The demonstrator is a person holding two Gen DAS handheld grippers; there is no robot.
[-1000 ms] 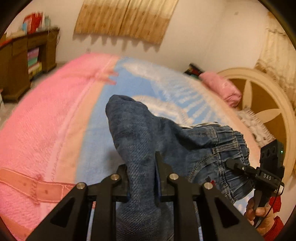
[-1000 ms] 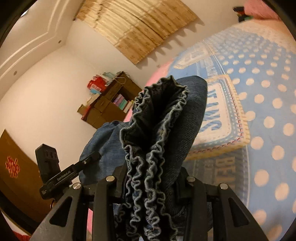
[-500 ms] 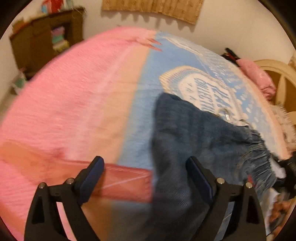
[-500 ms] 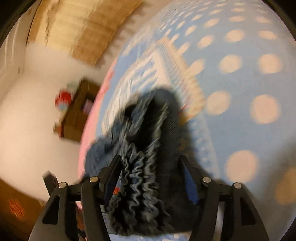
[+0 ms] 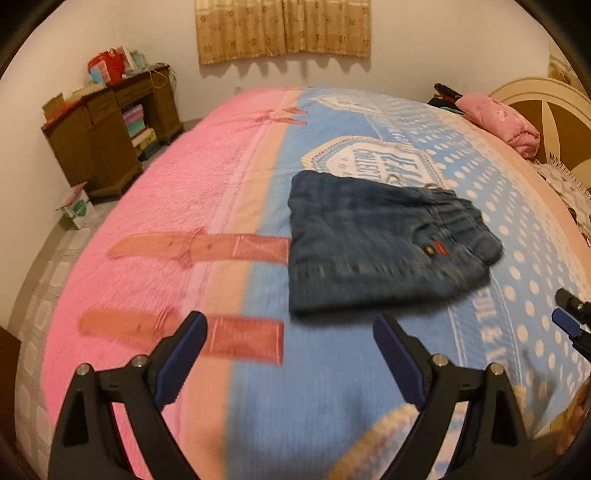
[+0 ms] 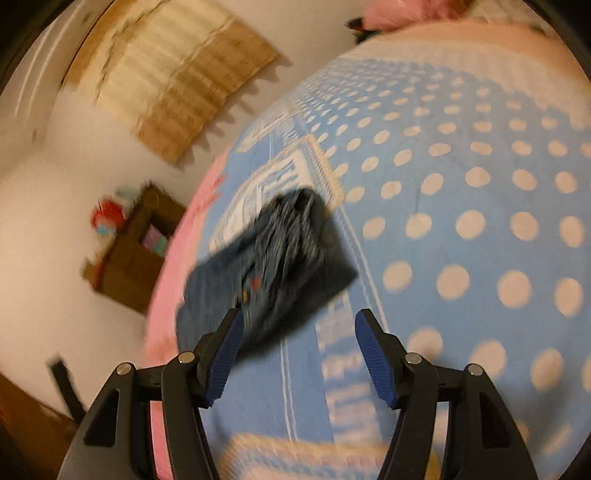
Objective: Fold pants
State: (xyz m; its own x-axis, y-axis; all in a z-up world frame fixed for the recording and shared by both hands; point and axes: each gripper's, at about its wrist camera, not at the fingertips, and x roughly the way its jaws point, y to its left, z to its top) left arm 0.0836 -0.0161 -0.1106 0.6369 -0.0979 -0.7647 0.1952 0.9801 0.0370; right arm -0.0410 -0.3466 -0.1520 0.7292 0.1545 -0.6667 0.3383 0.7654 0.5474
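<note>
The folded pants [image 5: 380, 240] lie on the bedspread [image 5: 332, 387]. The left gripper [image 5: 290, 345] is spread wide, grasping nothing; the right gripper [image 6: 297, 350] is likewise released.

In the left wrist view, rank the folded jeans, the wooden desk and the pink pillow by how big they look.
1. folded jeans, though nearest the camera.
2. wooden desk.
3. pink pillow, farther away.

A home bedroom: blanket-covered bed [image 5: 369, 369], headboard [image 5: 546, 110], curtain [image 5: 282, 29], seemingly a bookshelf-desk [image 5: 107, 136].
</note>
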